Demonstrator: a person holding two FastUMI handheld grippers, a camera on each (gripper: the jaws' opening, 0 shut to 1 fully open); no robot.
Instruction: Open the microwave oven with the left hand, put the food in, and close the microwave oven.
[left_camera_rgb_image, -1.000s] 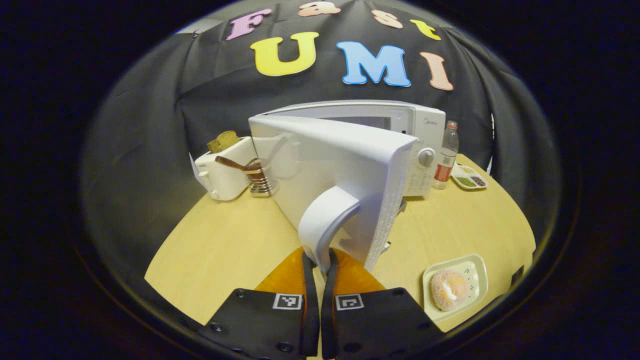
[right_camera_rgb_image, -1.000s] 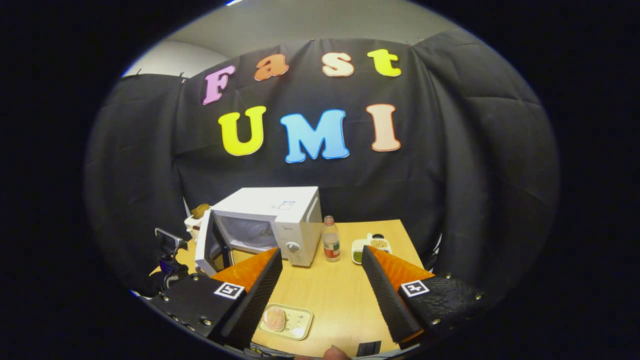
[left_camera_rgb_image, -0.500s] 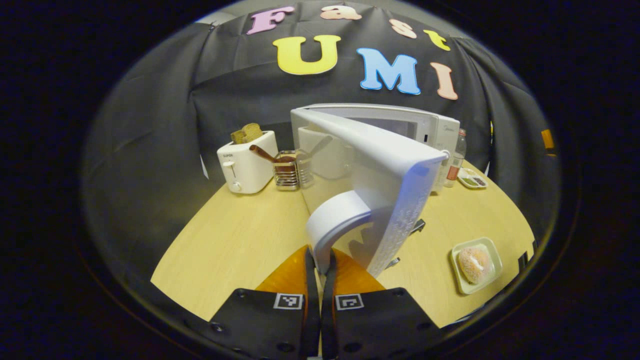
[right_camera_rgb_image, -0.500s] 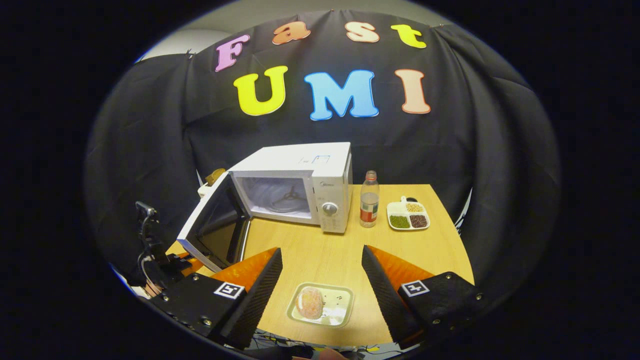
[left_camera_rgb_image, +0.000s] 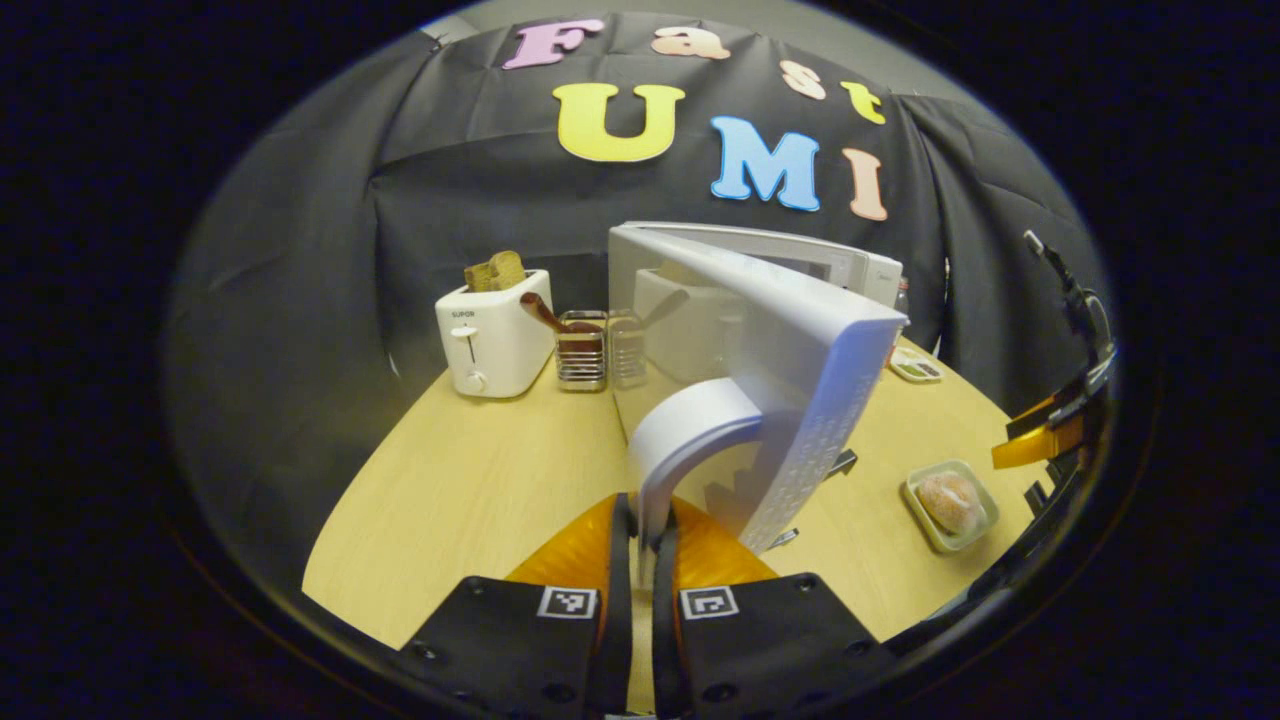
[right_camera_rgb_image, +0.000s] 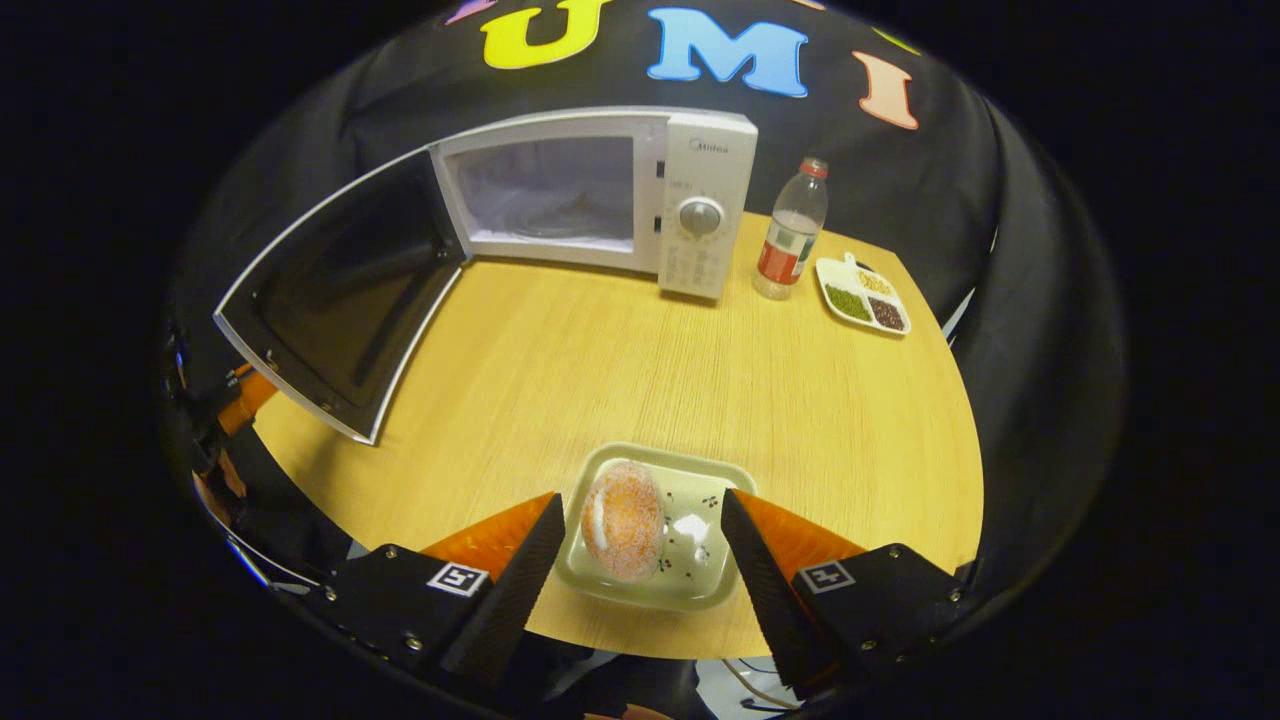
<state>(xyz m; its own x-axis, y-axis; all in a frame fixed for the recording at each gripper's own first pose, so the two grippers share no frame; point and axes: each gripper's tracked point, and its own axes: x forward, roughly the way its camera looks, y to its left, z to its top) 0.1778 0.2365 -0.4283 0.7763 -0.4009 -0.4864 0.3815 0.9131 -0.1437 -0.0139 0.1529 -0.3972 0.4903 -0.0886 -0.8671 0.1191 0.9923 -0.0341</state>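
Left tongs (left_camera_rgb_image: 640, 520) pinch the curved white door handle (left_camera_rgb_image: 690, 425); right tongs (right_camera_rgb_image: 640, 545) are spread wide around the food plate (right_camera_rgb_image: 700, 580). Big microwave (right_camera_rgb_image: 600, 190) stands open on the table (right_camera_rgb_image: 700, 380). The sugary bun (right_camera_rgb_image: 622, 520), maybe a donut, lies on the plate.

The microwave (right_camera_rgb_image: 600, 190) cavity stands open, with bare table (right_camera_rgb_image: 650, 370) in front of it as far as the plate (right_camera_rgb_image: 700, 575). The swung-out door (right_camera_rgb_image: 335, 300) bounds this path on the microwave's left. A bottle (right_camera_rgb_image: 790, 230) and a divided dish (right_camera_rgb_image: 865, 297) stand to its right.
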